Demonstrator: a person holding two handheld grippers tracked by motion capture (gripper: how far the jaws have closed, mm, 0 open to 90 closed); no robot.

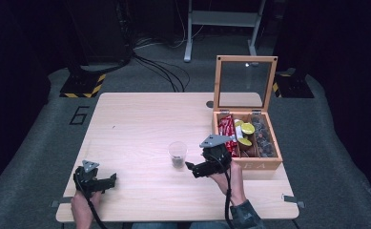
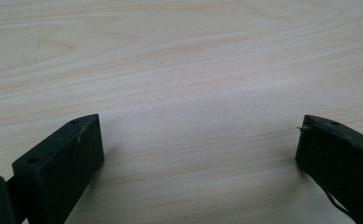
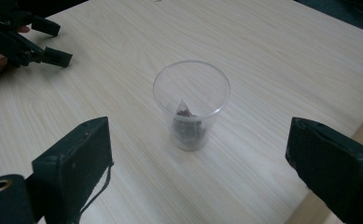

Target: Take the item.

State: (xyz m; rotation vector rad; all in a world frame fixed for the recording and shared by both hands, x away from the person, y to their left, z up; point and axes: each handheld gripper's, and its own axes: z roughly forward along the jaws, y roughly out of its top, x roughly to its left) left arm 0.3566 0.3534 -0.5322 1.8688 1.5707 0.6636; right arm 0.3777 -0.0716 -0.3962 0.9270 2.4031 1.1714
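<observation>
Two hand-held grippers, left (image 1: 108, 180) and right (image 1: 190, 166), hover open-jawed over a wooden table (image 1: 135, 119); a plastic cup (image 1: 177, 153) stands beside the right.

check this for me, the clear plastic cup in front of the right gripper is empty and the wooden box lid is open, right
Not quite. The clear plastic cup is not empty: the right gripper view shows a small dark packet lying at its bottom. The rest holds: it stands before the right gripper, and the wooden box lid is open.

Black left gripper (image 1: 108, 181) and right gripper (image 1: 190, 167) carry grey plates and black cables.
</observation>
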